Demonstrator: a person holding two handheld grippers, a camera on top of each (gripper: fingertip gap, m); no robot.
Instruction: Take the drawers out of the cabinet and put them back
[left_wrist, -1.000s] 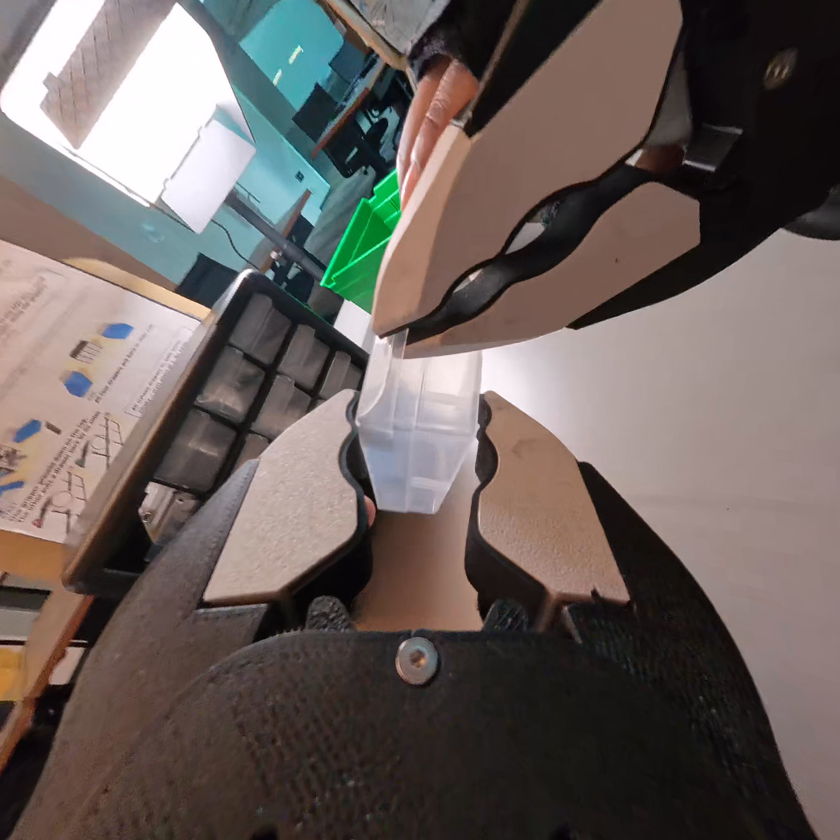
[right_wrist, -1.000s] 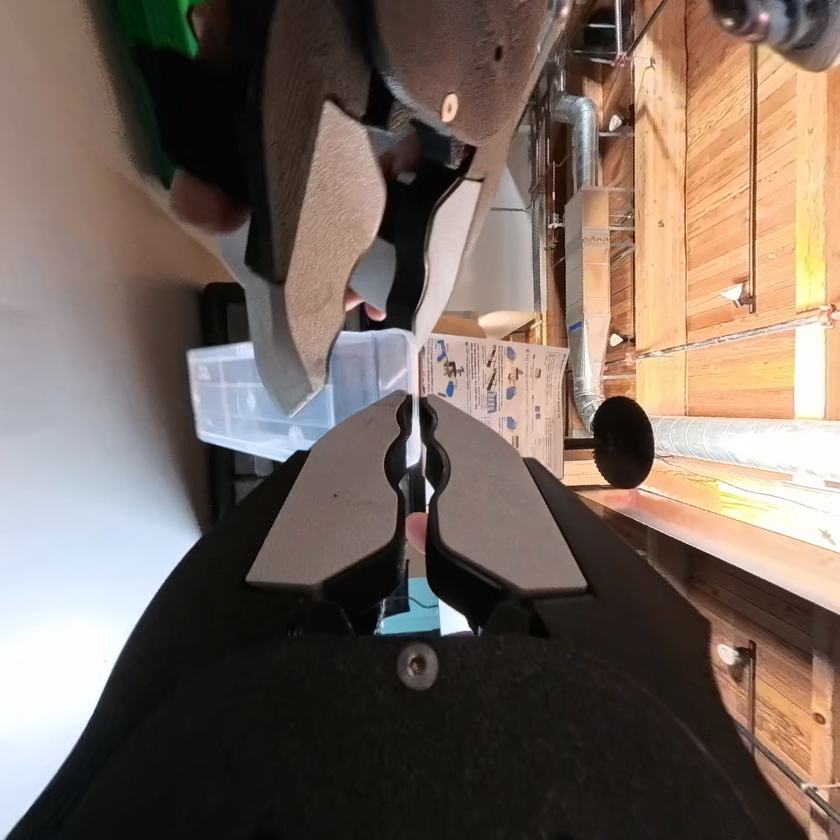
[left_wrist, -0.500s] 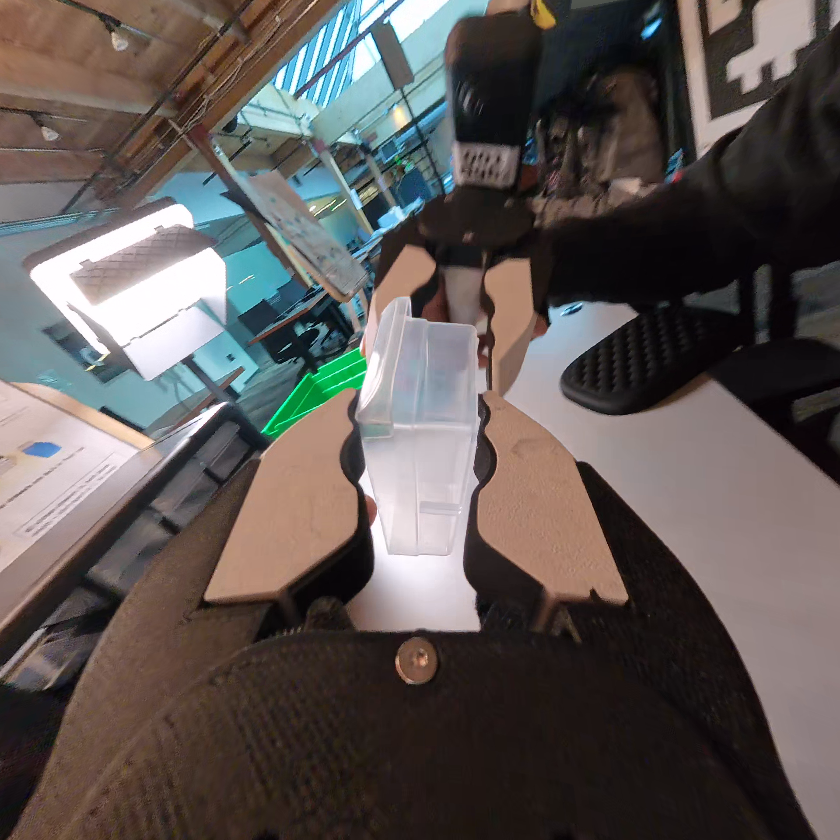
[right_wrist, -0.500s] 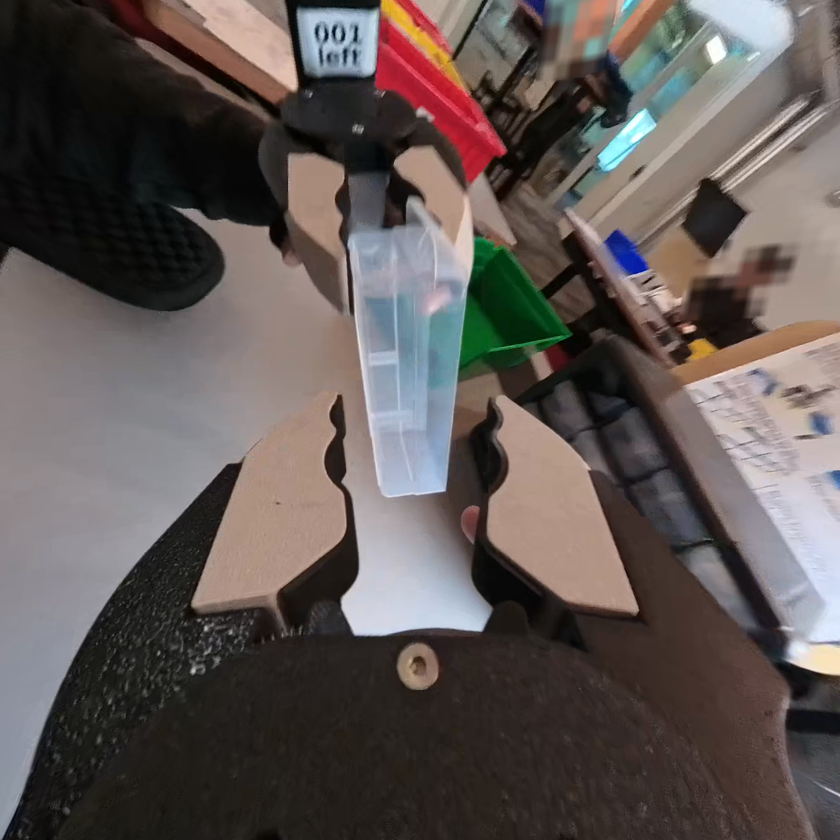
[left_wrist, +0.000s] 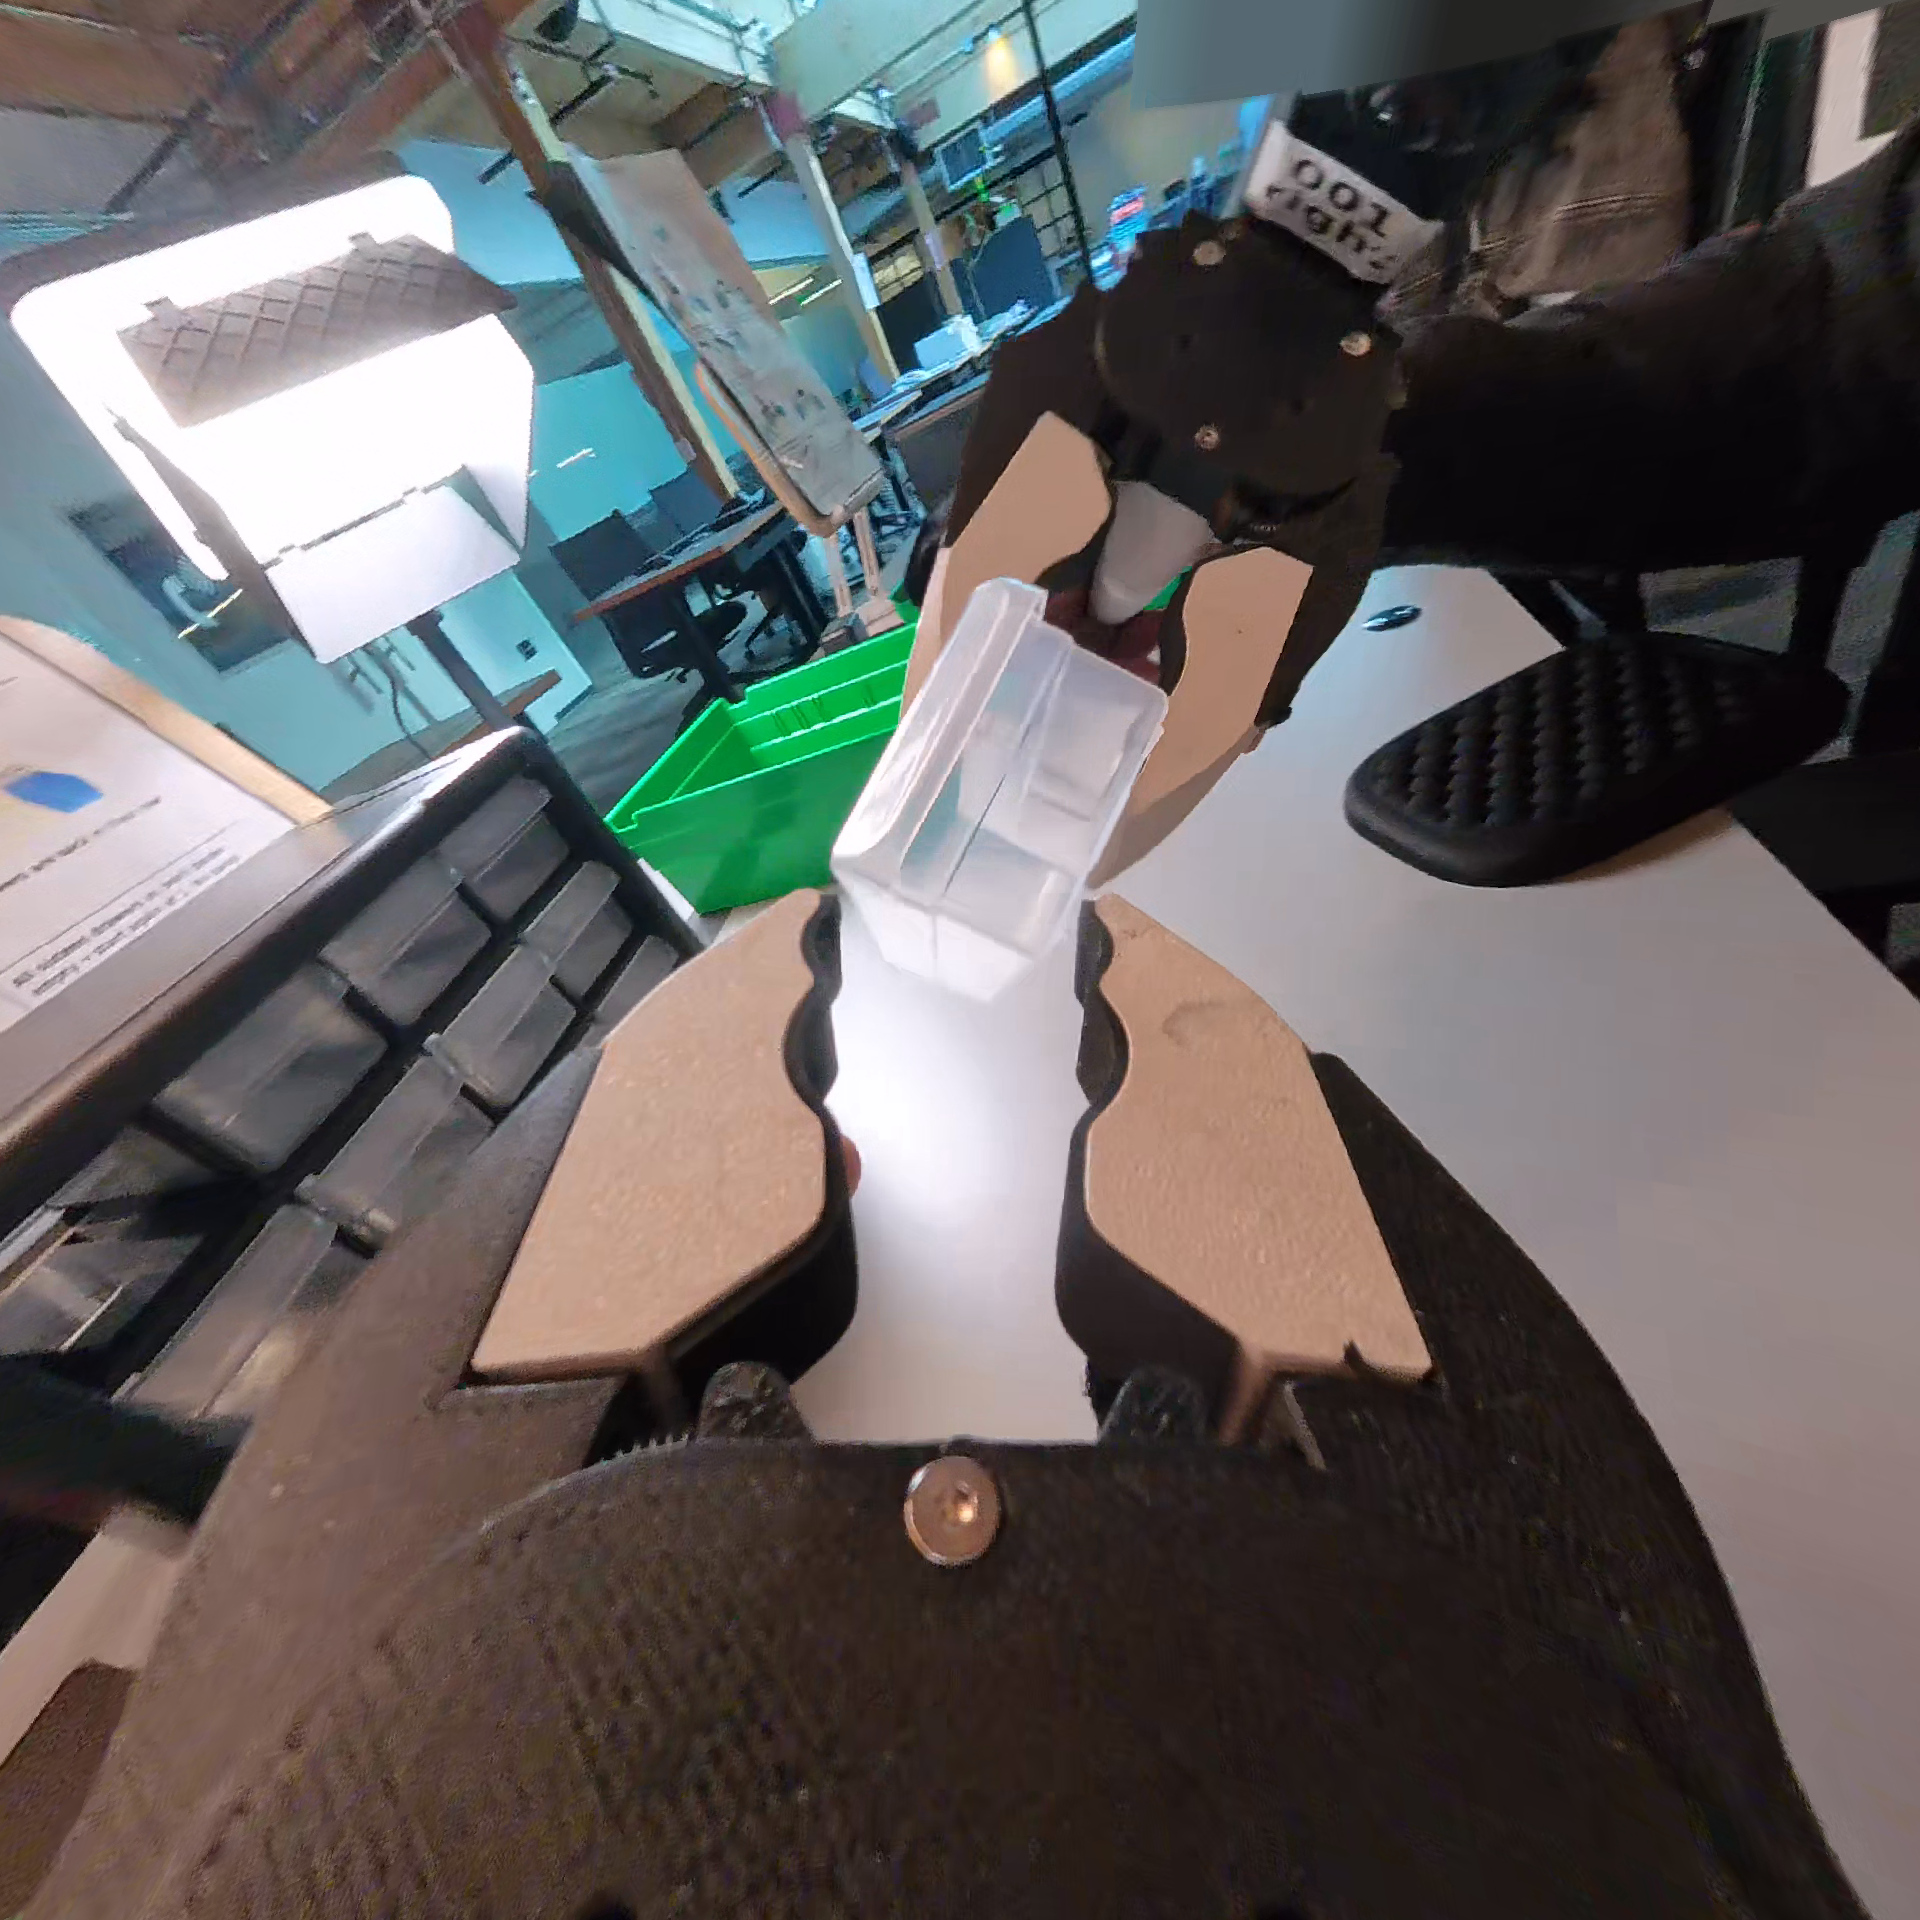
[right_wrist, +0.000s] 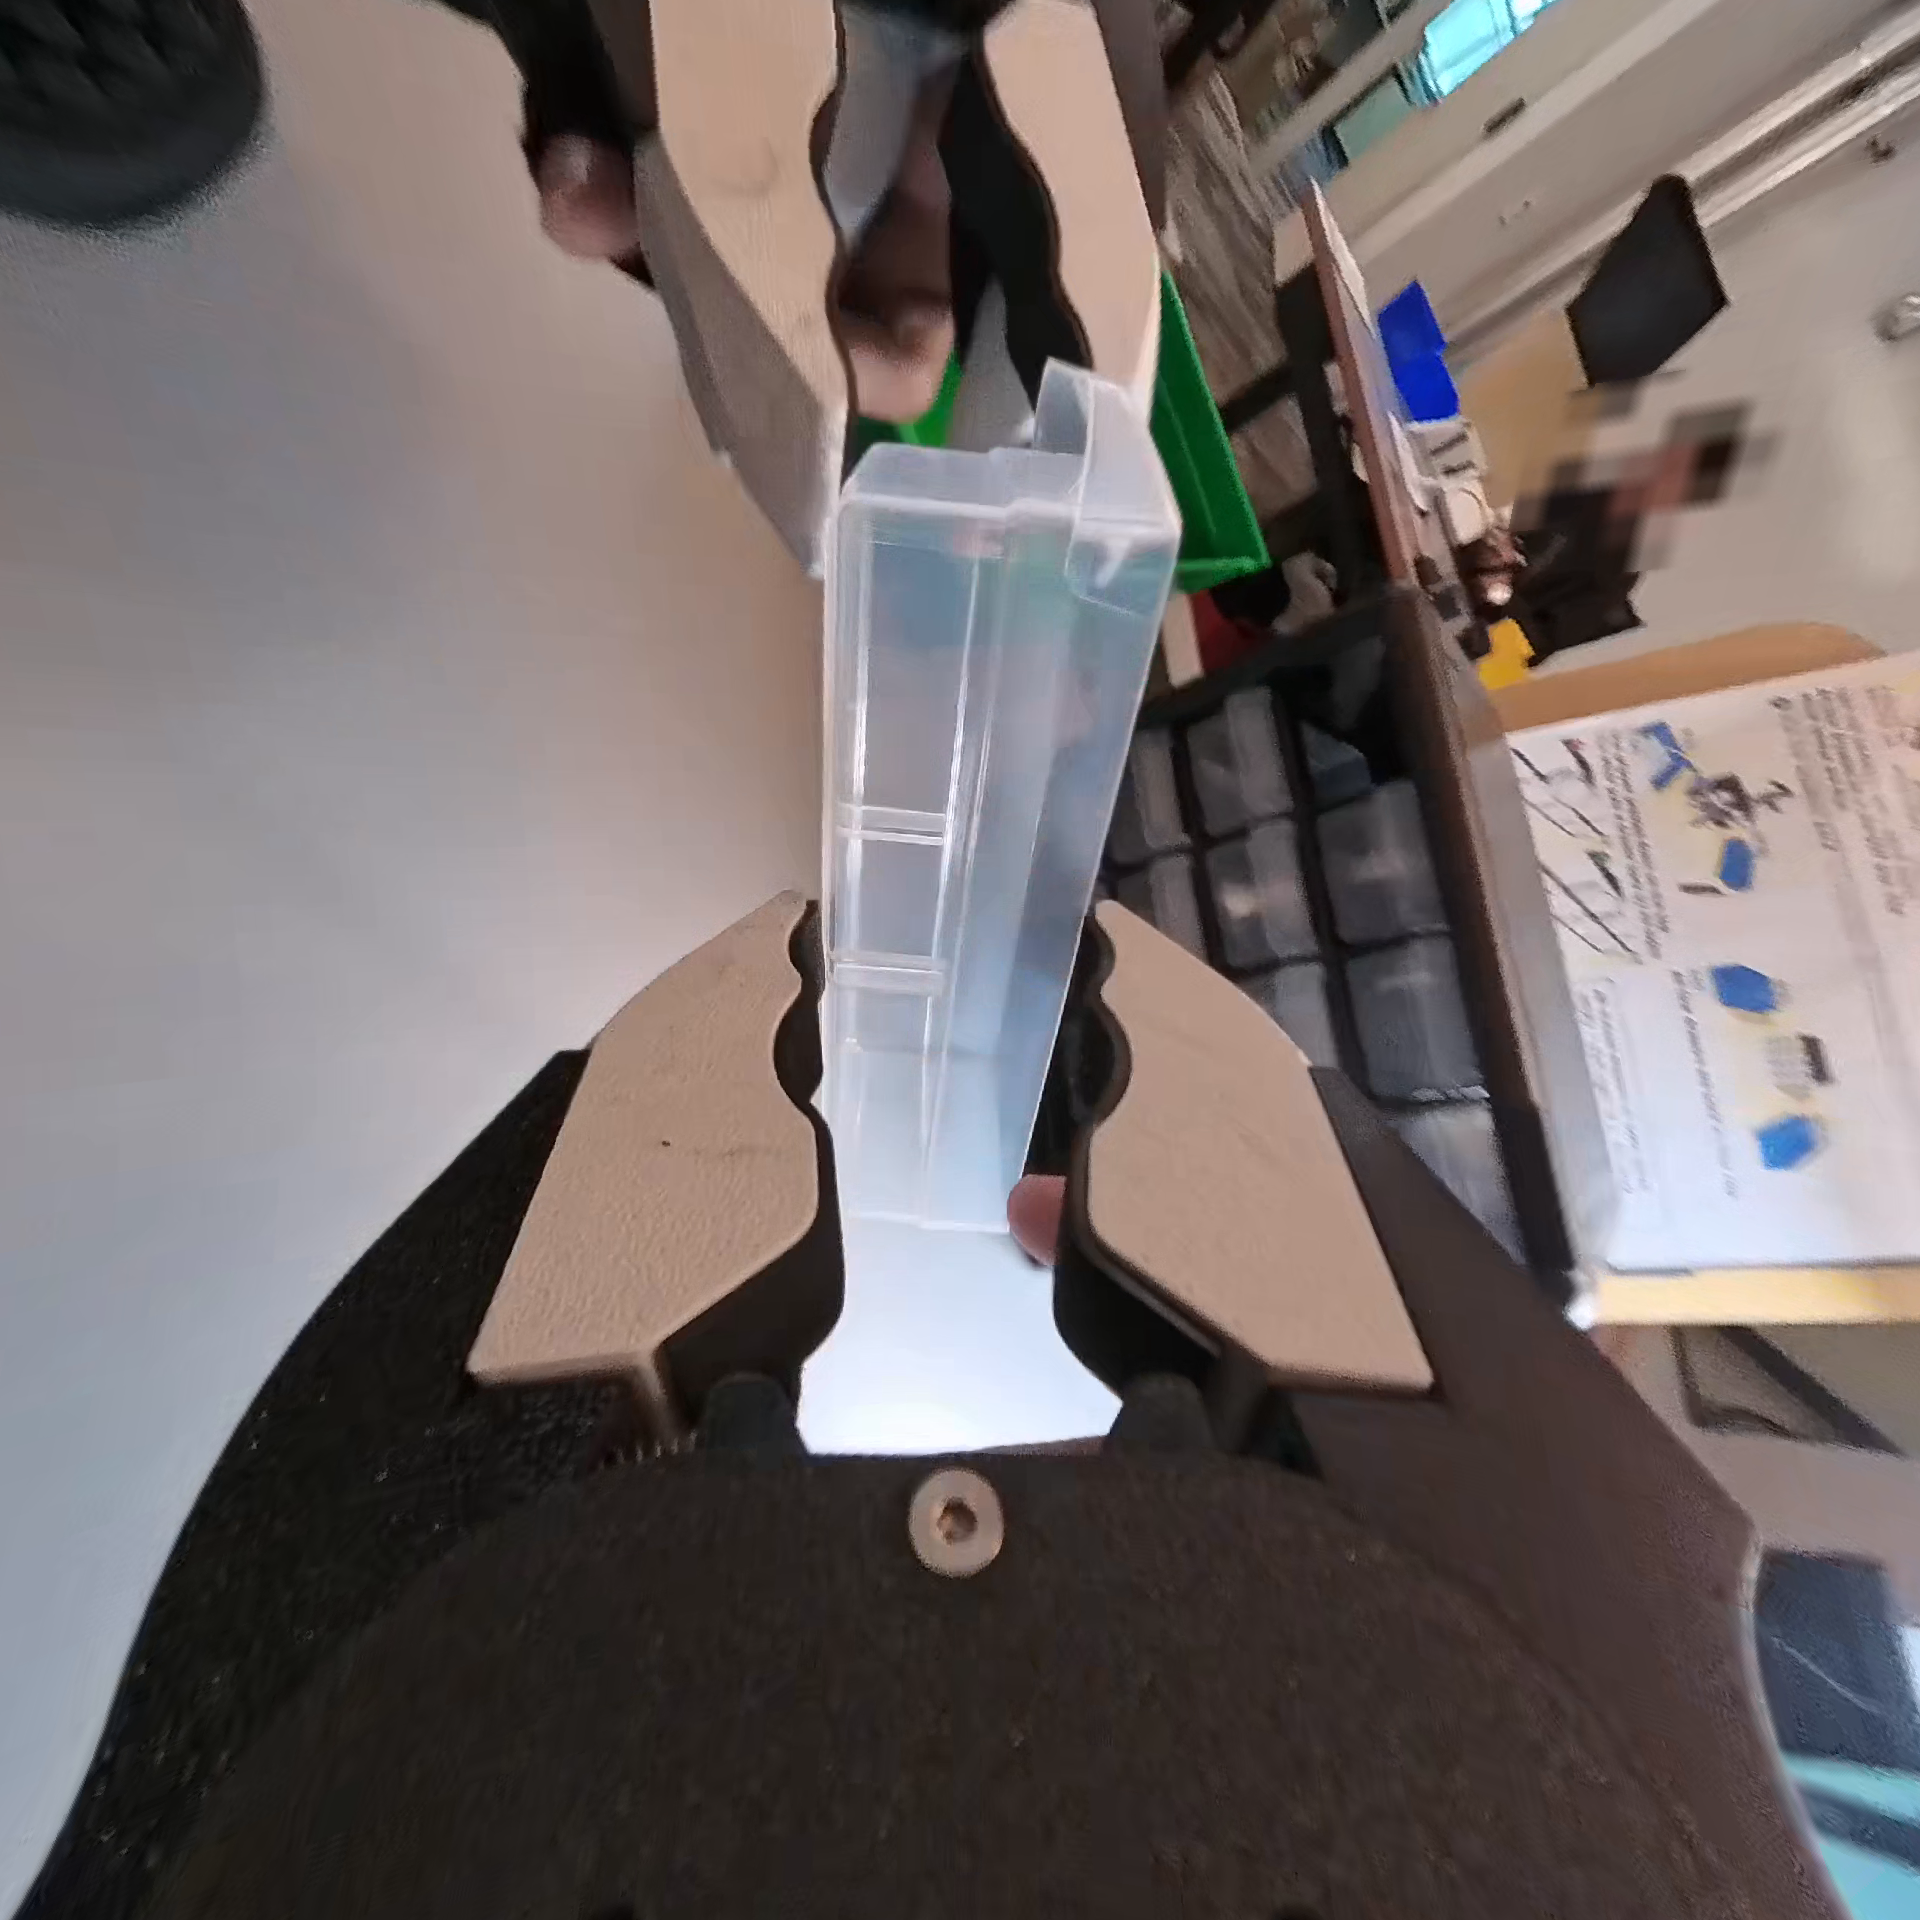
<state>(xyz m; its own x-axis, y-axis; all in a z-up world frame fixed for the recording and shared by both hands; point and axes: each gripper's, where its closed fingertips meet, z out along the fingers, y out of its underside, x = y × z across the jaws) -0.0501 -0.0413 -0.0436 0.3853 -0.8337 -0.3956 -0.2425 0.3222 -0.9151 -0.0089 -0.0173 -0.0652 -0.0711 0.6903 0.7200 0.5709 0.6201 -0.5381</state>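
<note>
Clear drawer (right_wrist: 961, 831) held out of the cabinet (right_wrist: 1299, 883), above the table (right_wrist: 312, 727), pinched in right claw (right_wrist: 951, 1029); left claw (left_wrist: 951, 977) parted, just at its end. White tag (left_wrist: 1335, 213) carried lettering; poster (right_wrist: 1714, 966) print blurred.

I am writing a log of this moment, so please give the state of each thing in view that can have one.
clear drawer: out of the cabinet, held in the air, empty
right gripper: shut on the drawer
left gripper: drawer end at its fingertips, grip unclear
cabinet: drawers in view pushed in
green bin: nothing seen inside
studio lamp: lit
</note>
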